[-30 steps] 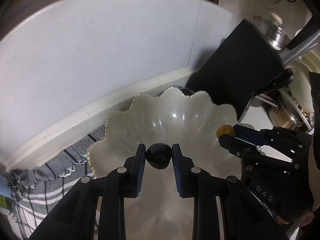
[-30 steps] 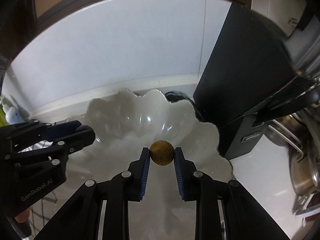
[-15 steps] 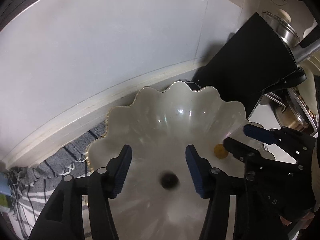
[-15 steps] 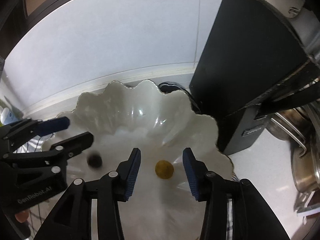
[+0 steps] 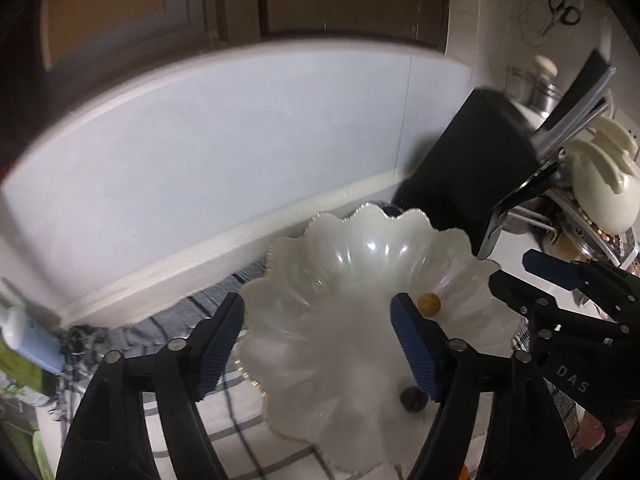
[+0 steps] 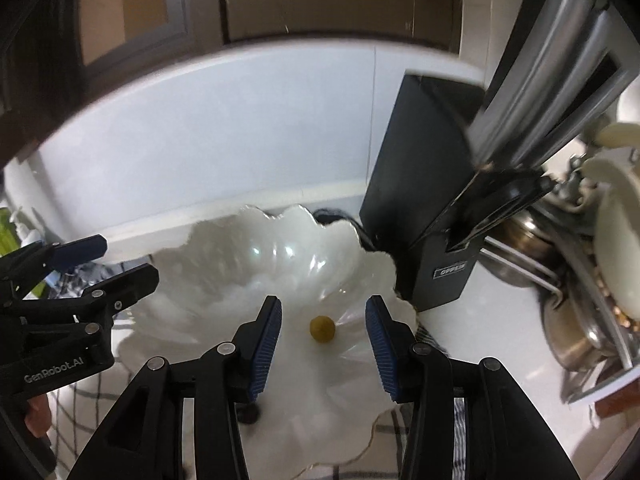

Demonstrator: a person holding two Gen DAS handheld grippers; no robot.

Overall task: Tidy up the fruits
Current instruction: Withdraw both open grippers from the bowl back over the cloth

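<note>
A white scalloped bowl (image 5: 360,240) (image 6: 256,248) sits on a checked cloth by the wall. A small yellow fruit (image 5: 429,303) (image 6: 322,329) lies inside it. A small dark fruit (image 5: 413,397) (image 6: 250,414) also lies in the bowl, partly hidden by fingers. My left gripper (image 5: 318,340) is open and empty above the bowl's left side. My right gripper (image 6: 324,344) is open and empty above the yellow fruit. Each gripper also shows in the other's view, the right one (image 5: 532,276) and the left one (image 6: 116,264).
A black knife block (image 5: 468,168) (image 6: 424,200) stands just right of the bowl against the wall. A dish rack with pots and white dishes (image 5: 600,192) (image 6: 600,280) is at the far right. A blue and white bottle (image 5: 28,336) stands at the left.
Both grippers opened and dropped their fruits into the bowl, the left the dark one, the right the yellow one. Both have since pulled back and up, jaws wider.
</note>
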